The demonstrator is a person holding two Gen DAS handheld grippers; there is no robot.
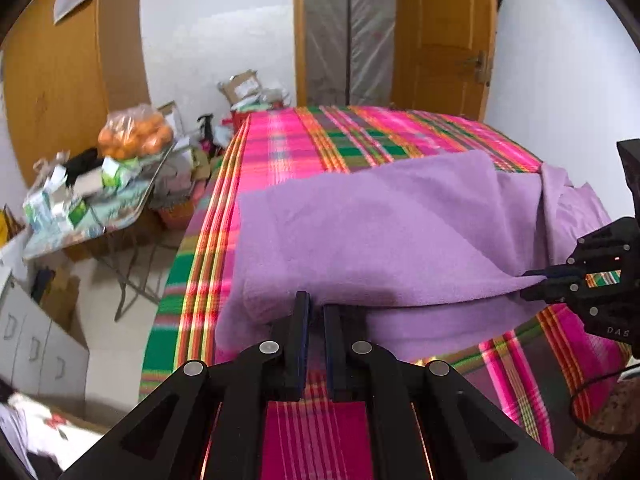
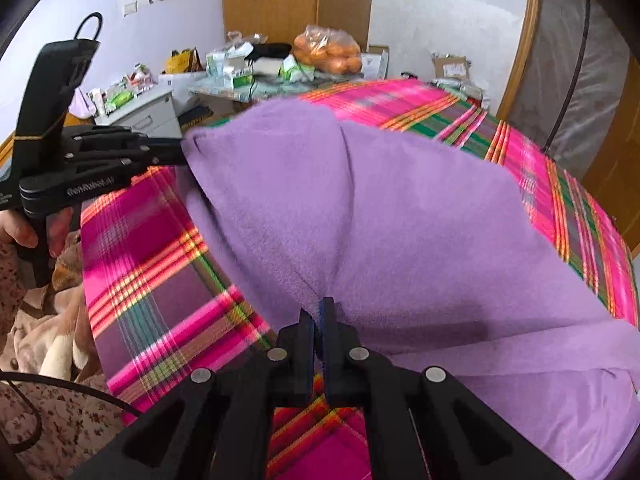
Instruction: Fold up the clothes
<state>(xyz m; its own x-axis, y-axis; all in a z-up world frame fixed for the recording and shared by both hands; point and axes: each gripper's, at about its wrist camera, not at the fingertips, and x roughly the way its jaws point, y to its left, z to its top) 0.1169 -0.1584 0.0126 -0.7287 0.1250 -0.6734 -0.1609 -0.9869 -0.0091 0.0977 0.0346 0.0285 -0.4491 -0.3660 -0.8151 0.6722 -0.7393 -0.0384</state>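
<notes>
Left gripper (image 1: 316, 304) pinches the near edge of the purple garment (image 1: 380, 232); right gripper (image 2: 319, 312) pinches another edge. Garment lies folded over on the plaid bed (image 1: 288, 140). Beyond, cluttered desk (image 1: 132, 208) bearing bagged oranges (image 1: 136, 132).

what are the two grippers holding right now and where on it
Both hold the purple fleece garment by its near edge: left gripper at one corner, right gripper at the other.

Both tongs are matte black plastic, the left tongs (image 1: 316, 312) and right tongs (image 2: 319, 322) each with slim dark-blue-edged fingers and round silver screws on the angular linkage arms. White lettering marks their sides, a black cable (image 2: 24, 412) loops away, and a brown floral sleeve (image 2: 60, 420) shows.
</notes>
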